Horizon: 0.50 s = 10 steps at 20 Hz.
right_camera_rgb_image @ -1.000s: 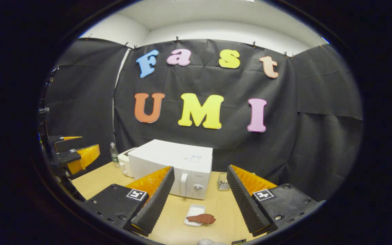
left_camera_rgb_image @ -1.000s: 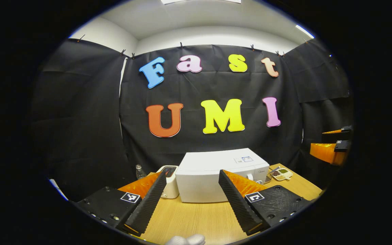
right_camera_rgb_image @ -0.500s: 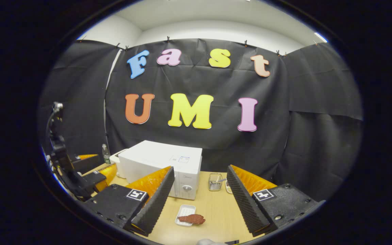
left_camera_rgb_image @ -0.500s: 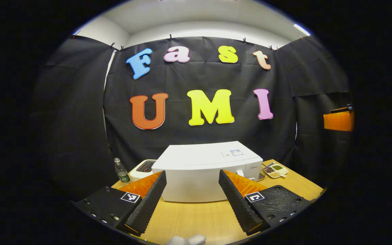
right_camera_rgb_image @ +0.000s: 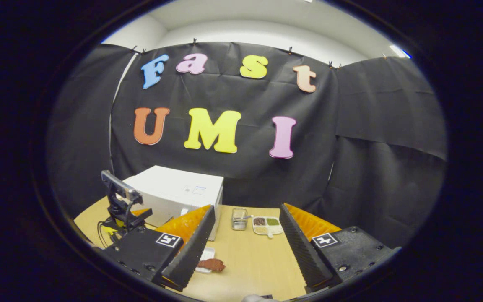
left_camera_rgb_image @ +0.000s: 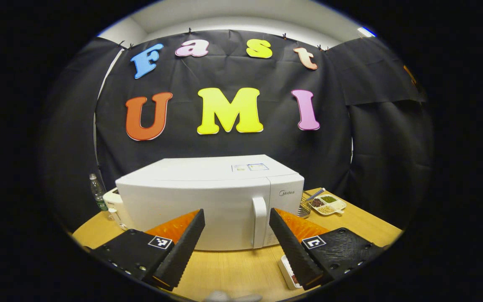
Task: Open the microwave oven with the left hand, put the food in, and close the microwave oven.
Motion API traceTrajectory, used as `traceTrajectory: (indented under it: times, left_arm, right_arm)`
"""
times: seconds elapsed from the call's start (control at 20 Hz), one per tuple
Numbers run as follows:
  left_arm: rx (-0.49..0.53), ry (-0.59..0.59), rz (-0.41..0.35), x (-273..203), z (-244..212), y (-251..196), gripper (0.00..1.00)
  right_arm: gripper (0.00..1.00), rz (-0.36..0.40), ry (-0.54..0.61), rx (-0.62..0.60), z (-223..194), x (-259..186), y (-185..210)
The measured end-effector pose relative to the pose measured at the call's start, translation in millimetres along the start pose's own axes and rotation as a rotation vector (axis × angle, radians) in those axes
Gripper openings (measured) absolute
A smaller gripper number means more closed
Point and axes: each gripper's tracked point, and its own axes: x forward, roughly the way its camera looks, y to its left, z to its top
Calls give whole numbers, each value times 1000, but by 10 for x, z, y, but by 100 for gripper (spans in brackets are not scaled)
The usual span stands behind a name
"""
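The white microwave (left_camera_rgb_image: 191, 201) stands on the wooden table (left_camera_rgb_image: 241, 268) with its door shut. Its upright handle (left_camera_rgb_image: 259, 222) is on the right of the door. My left gripper (left_camera_rgb_image: 236, 212) is open, close in front of the door, and the handle shows between its fingers. In the right gripper view the microwave (right_camera_rgb_image: 174, 193) is at the left, with my left gripper (right_camera_rgb_image: 138, 212) before it. A reddish-brown piece of food (right_camera_rgb_image: 211, 264) lies on a small white tray (right_camera_rgb_image: 207, 253), partly behind a finger. My right gripper (right_camera_rgb_image: 247, 206) is open, above the table.
A toaster (left_camera_rgb_image: 112, 200) and a water bottle (left_camera_rgb_image: 97, 192) stand left of the microwave. A wire basket (right_camera_rgb_image: 239, 219) and a divided dish of grains (right_camera_rgb_image: 267, 225) sit to its right. The small white tray (left_camera_rgb_image: 286, 272) lies by my left gripper's right finger.
My left gripper has come much closer to the microwave and swung toward its handle. The right gripper view has turned rightward, so the microwave and the food now sit farther left.
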Motion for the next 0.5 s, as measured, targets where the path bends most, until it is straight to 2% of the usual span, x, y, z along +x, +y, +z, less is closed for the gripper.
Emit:
traceTrajectory:
  times: [0.25, 0.5]
  left_arm:
    - [-3, 22, -5, 516, -252, -216, 96]
    - [13, 20, 37, 676, -325, -203, 83]
  right_arm:
    - [99, -78, 46, 17, -207, -62, -245]
    - [98, -111, 80, 3, -385, -119, -420]
